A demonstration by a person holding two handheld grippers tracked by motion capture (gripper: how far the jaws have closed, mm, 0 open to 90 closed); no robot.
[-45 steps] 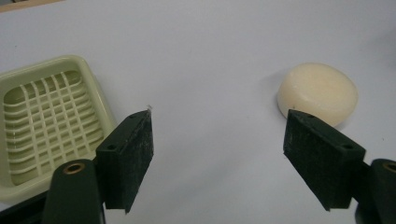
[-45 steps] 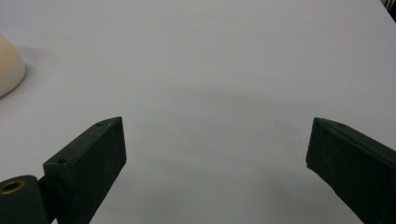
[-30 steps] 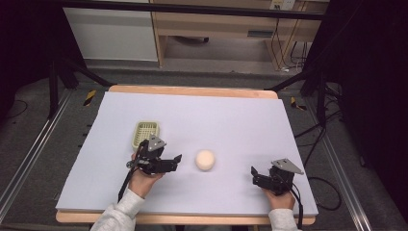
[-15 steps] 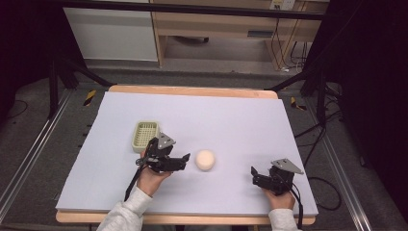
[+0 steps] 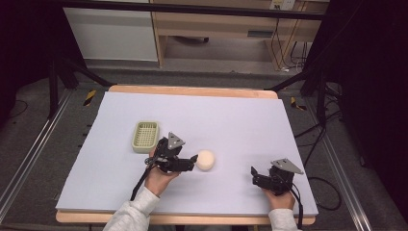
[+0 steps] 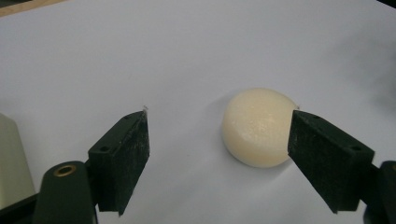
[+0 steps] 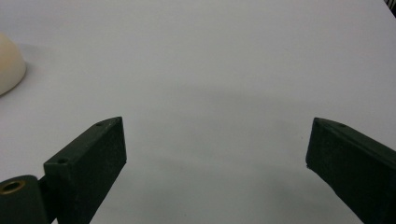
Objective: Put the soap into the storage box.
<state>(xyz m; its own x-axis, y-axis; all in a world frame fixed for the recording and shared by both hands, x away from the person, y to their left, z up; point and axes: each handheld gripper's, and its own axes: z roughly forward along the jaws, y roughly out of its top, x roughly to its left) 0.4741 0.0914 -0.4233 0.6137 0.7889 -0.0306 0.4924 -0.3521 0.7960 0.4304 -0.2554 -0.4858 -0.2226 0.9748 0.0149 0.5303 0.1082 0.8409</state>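
Left of centre in the high view, the green slotted tray (image 5: 145,136) lies on the white table sheet (image 5: 231,120), and my left gripper (image 5: 191,160) now lies just right of it. Compared with the picture from a second ago, that gripper has travelled rightward off the tray's lower corner, and its tips have closed the gap to the cream soap bar (image 5: 205,160). Half a second ago a clear strip of sheet still showed between them. In the left gripper view my left gripper (image 6: 217,149) has its jaws spread wide, and the soap bar (image 6: 258,127) sits toward the right-hand jaw, off the middle of the gap. My reading: the reach is nearly done, but I should shift so the bar centres between the jaws before squeezing. Lower right of the high view, my right gripper (image 5: 256,176) rests on the sheet where it was a second ago, well apart from the bar. In the right gripper view my right gripper (image 7: 215,154) is also spread wide over bare sheet, with the soap bar (image 7: 9,63) cut off at the upper left edge. Hard to make out: whether the right-hand jaw already touches the bar or only overlaps it in view. The tray shows only as a pale sliver at the lower left edge of the left gripper view.
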